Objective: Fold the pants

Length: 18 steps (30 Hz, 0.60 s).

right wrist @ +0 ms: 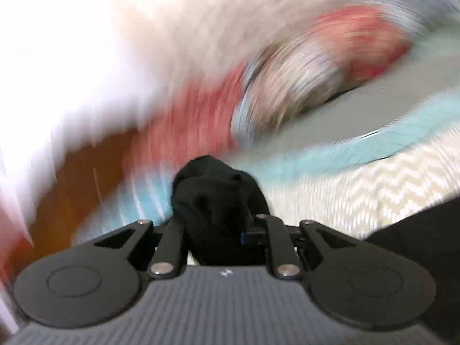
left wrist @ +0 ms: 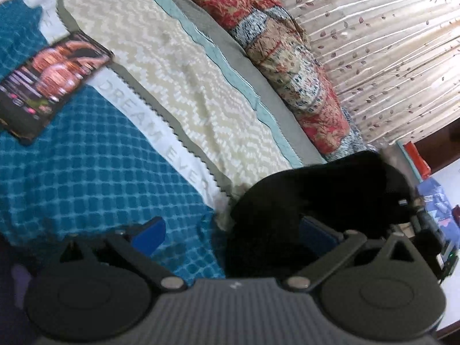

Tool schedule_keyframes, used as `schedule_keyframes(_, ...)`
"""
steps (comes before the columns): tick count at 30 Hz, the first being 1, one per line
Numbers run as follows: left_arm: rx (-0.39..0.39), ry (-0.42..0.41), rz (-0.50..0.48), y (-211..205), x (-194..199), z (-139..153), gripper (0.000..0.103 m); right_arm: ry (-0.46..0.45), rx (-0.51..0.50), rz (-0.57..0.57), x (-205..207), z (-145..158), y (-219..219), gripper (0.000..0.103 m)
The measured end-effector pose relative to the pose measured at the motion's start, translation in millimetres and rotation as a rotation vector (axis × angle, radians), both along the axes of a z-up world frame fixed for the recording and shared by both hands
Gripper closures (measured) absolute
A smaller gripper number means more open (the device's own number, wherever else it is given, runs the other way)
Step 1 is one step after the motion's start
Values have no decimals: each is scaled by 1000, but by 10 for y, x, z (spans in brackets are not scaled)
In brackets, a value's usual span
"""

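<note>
The black pants (left wrist: pixel 316 189) lie bunched on the bed at the lower right of the left wrist view. My left gripper (left wrist: pixel 230 230) is open, its blue pads (left wrist: pixel 149 230) spread wide, the right pad against the pants' edge. My right gripper (right wrist: pixel 215 224) is shut on a bunch of the black pants (right wrist: pixel 215 195), which bulges out above the jaws. More black cloth (right wrist: pixel 417 230) shows at the right edge. The right wrist view is heavily blurred by motion. The right gripper also shows in the left wrist view (left wrist: pixel 425 230) beyond the pants.
The bed carries a blue checked and cream zigzag cover (left wrist: pixel 86 172). A dark printed packet (left wrist: pixel 49 86) lies on it at the left. A red patterned quilt (left wrist: pixel 287 57) runs along the far side by a curtain (left wrist: pixel 388 43).
</note>
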<state>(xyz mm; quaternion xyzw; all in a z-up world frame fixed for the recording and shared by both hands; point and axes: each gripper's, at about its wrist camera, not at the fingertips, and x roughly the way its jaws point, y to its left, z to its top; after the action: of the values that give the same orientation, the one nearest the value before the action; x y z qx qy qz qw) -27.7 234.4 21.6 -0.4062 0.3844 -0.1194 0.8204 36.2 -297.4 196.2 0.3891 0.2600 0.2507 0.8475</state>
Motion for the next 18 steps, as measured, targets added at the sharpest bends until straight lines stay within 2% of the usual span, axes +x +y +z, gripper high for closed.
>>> schedule_keyframes(2, -9, -10, -16, -41, 50, -19, 1, 5, 105, -30, 67, -7, -224, 85)
schedule_keyframes(4, 0, -19, -23, -86, 91, -35, 1, 34, 96, 23, 53, -77, -140, 85)
schedule_keyframes(6, 23, -8, -24, -121, 157, -86, 1, 76, 52, 97, -26, -238, 100, 84)
schedule_keyframes(9, 33, 21, -57, -174, 293, -203, 1, 148, -96, 169, -191, -478, 397, 84)
schedule_keyframes(11, 61, 25, -83, -226, 424, -248, 0, 175, -80, 176, -173, -527, 416, 84)
schedule_keyframes(14, 95, 19, -129, -362, 683, -267, 0, 115, -48, 134, -95, -344, 283, 84)
schedule_keyframes(18, 106, 23, -242, -726, 1216, -320, 0, 35, -58, 64, 124, 19, 99, 84)
